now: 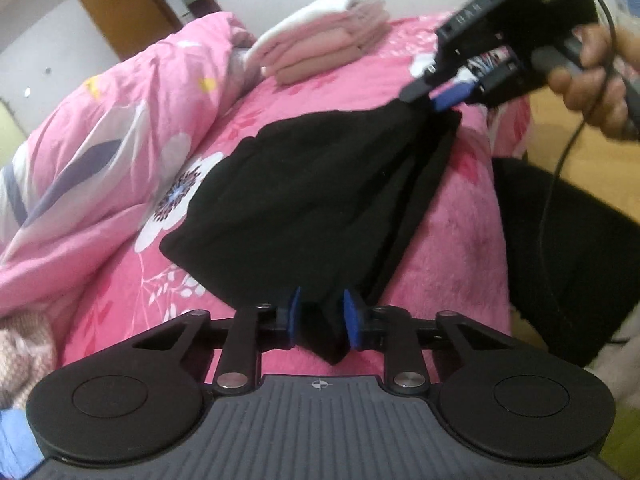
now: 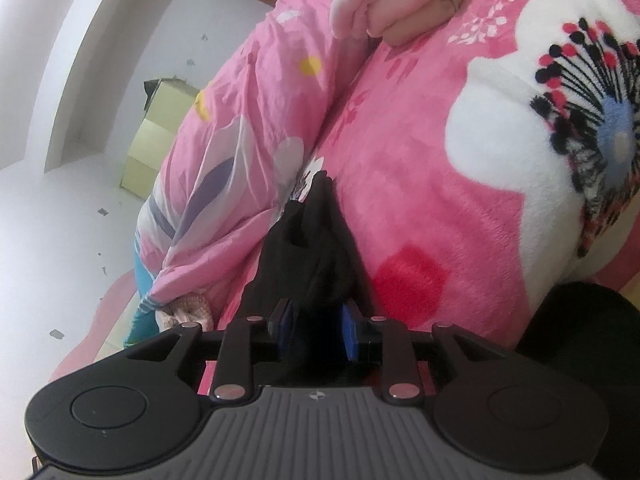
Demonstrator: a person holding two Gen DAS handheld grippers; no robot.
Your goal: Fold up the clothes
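Note:
A black garment (image 1: 304, 200) is stretched over the pink floral bed cover (image 1: 460, 240), partly lifted. My left gripper (image 1: 320, 320) is shut on its near corner, the cloth bunched between the blue pads. My right gripper (image 1: 432, 98), held by a hand (image 1: 592, 92), is shut on the far corner in the left wrist view. In the right wrist view the same gripper (image 2: 316, 332) clamps a bunch of the black garment (image 2: 316, 248) that rises in a narrow ridge ahead of the fingers.
A stack of folded pink and white clothes (image 1: 332, 48) sits at the far side of the bed. A crumpled pink quilt (image 1: 100, 140) lies along the left. A dark-clothed person's leg (image 1: 560, 248) is at the right. A wooden door (image 1: 124, 16) and cardboard box (image 2: 160, 136) stand beyond.

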